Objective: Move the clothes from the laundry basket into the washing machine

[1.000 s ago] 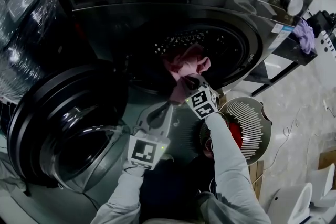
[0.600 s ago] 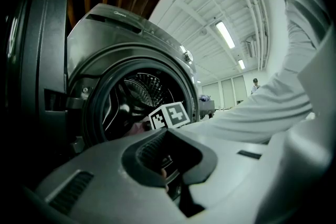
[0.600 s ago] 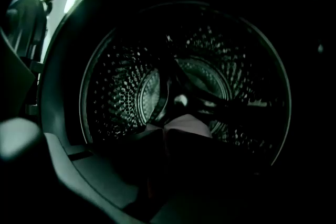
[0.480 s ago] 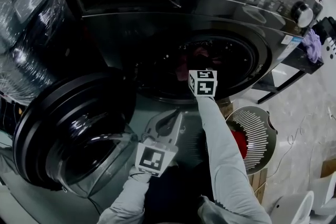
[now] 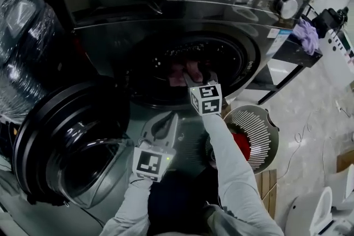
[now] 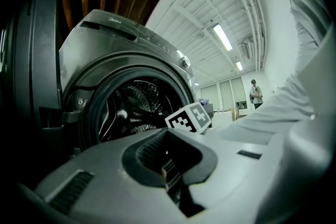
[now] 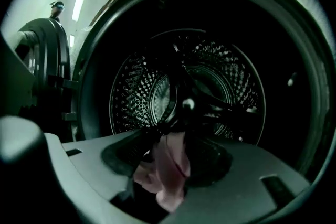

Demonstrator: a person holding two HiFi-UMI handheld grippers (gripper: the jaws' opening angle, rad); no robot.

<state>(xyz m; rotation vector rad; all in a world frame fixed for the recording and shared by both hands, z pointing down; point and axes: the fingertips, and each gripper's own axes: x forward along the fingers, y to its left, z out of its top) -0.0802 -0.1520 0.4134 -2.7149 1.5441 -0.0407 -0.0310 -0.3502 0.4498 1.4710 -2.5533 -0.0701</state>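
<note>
The dark front-loading washing machine (image 5: pixel 182 3) stands with its round door (image 5: pixel 66 135) swung open to the left. My right gripper (image 5: pixel 194 81) reaches into the drum mouth (image 5: pixel 182 63). A pink garment (image 5: pixel 184 72) hangs off its tip inside the opening. In the right gripper view the pink garment (image 7: pixel 169 173) drapes loosely in the gap of the right gripper (image 7: pixel 173 160), whose jaws have just been opening. The left gripper (image 5: pixel 167 119) hovers below the drum mouth, shut and empty. In its own view the left gripper (image 6: pixel 168 168) faces the drum. The white laundry basket (image 5: pixel 260 124) holds red clothing (image 5: pixel 241 145).
A plastic-wrapped appliance (image 5: pixel 25 36) stands left of the washer. To the right are a black rack with purple cloth (image 5: pixel 305 36), cables on the pale floor and a wooden board (image 5: pixel 269 188) under the basket. A person (image 6: pixel 255 94) stands far off.
The right gripper has risen from the door's lower lip into the drum mouth, rolled, and carried the pink garment farther in. Its jaws have parted. The left gripper has stayed put.
</note>
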